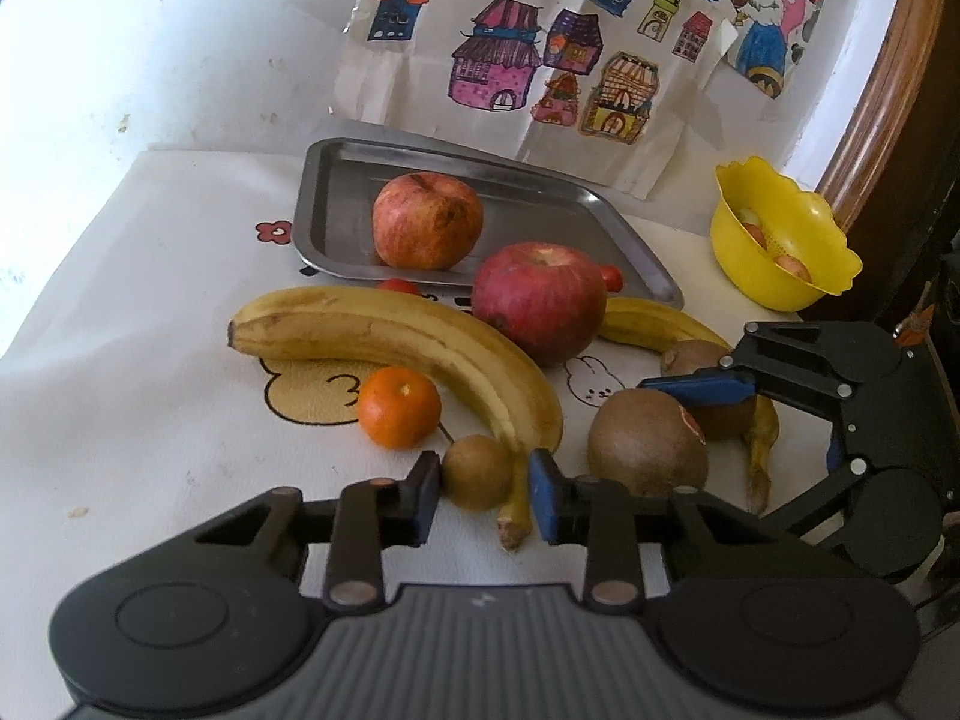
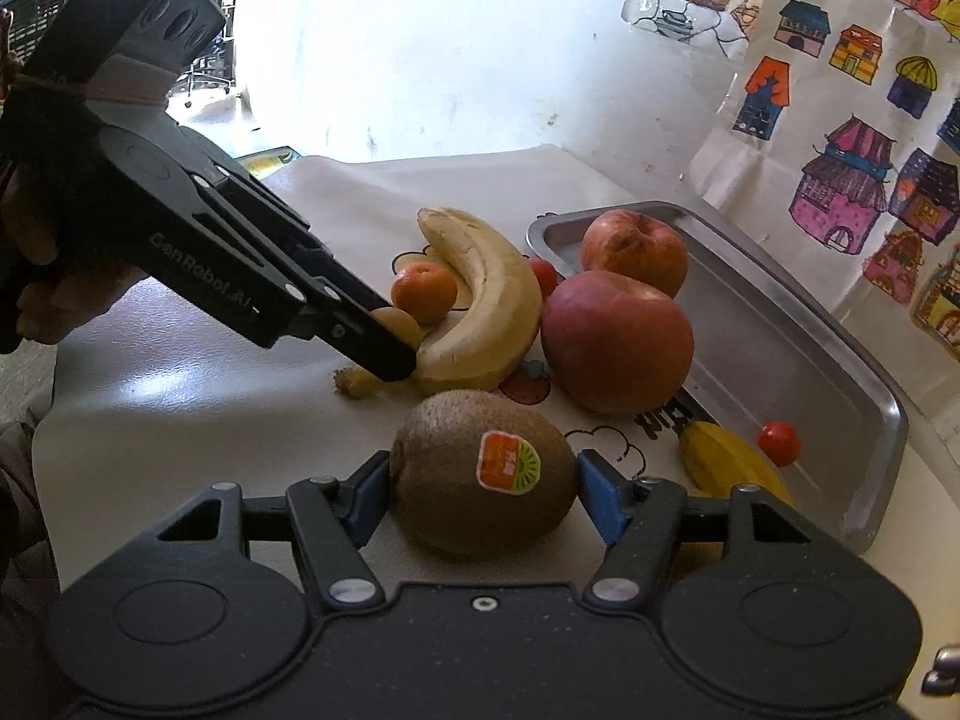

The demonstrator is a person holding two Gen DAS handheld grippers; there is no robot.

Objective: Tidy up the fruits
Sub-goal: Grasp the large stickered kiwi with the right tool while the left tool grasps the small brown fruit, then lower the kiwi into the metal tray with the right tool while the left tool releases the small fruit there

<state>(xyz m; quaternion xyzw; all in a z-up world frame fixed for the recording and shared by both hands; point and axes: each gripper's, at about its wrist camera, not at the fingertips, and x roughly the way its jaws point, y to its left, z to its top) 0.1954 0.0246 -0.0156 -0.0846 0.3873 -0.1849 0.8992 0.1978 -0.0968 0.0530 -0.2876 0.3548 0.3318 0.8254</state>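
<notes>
Yellow bananas (image 1: 420, 348), orange mandarin (image 1: 398, 407), red apples (image 1: 538, 302), brown kiwis (image 2: 483, 474) with orange-green sticker (image 2: 507, 462). Silver tray (image 1: 636, 252), yellow bowl (image 1: 780, 240). White bench cover (image 1: 150, 360) printed with cartoons. Black hand-held grippers, blue pads (image 1: 545, 495).

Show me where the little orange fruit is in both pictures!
Left wrist view: the orange sits left of centre, tucked under the curve of the big banana, just beyond the left gripper.
Right wrist view: the orange is in the middle, left of the same banana.
Shared landmark: the metal tray holding one apple.
</notes>
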